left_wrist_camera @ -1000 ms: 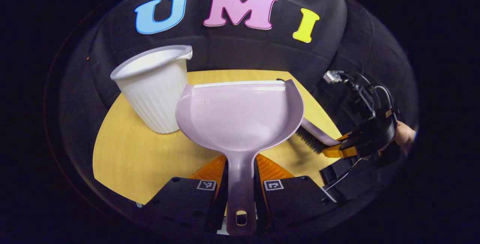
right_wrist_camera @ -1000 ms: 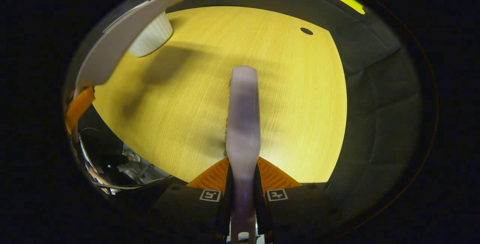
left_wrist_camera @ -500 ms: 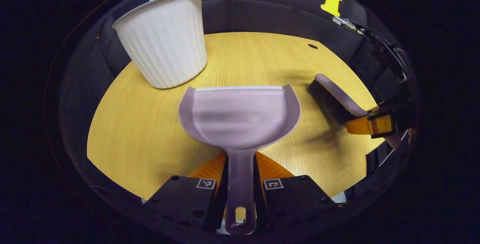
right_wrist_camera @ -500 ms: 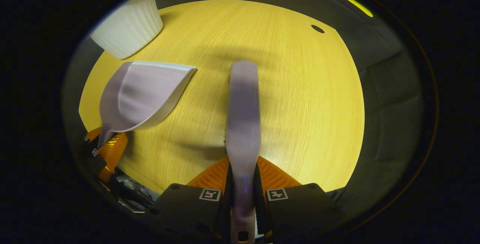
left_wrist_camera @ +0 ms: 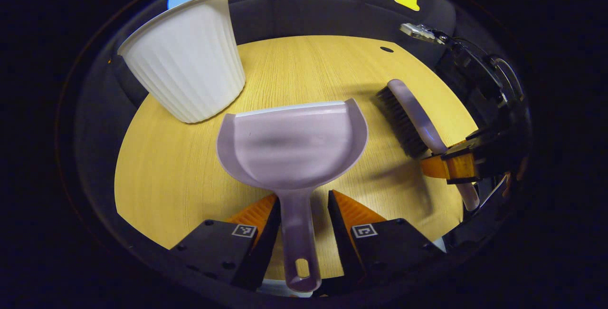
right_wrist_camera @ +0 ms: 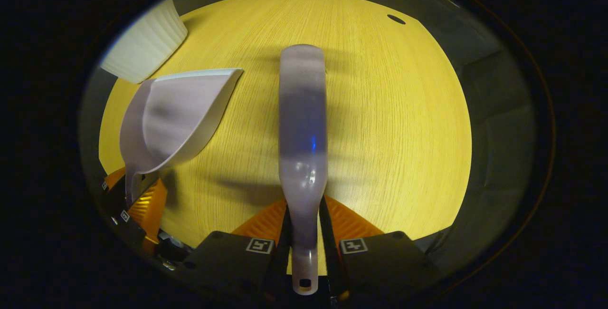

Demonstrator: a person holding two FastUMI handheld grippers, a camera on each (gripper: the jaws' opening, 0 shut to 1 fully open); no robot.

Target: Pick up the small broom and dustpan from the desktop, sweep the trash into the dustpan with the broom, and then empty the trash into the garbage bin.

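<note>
Left gripper (left_wrist_camera: 302,199): I find its fingers spread. The dustpan (left_wrist_camera: 292,142) handle runs up the gap toward 12 o'clock. The 9 o'clock finger is at or against the handle and there is clear daylight on the 3 o'clock side, so nothing is pinching the pan. I judge it to be resting on the desktop (left_wrist_camera: 161,176), mouth facing the far edge.

Right gripper (right_wrist_camera: 304,204): its fingers are pressed together on the stem of the small broom (right_wrist_camera: 302,123), low on the handle near the hanging hole. In the left gripper view the brush head sits at 3 o'clock of the pan, bristles turned toward it and close to the wood.

The garbage bin (left_wrist_camera: 185,62) stands upright at 11 o'clock of the pan, near it but apart. I see no trash on the wood in either view.

Risks, as I judge them:
- With the pan unheld, any sweep from 3 o'clock could shove it toward 9 o'clock or spin it about the handle, and debris would slip past the lip.
- If I close the left fingers off-centre, the handle may twist as it is caught and tip the pan.
- The broom is held far back, so pressure at the bristles could lever the stem round in the grip.
- A wide swing toward 11 o'clock could knock the light bin over.
</note>
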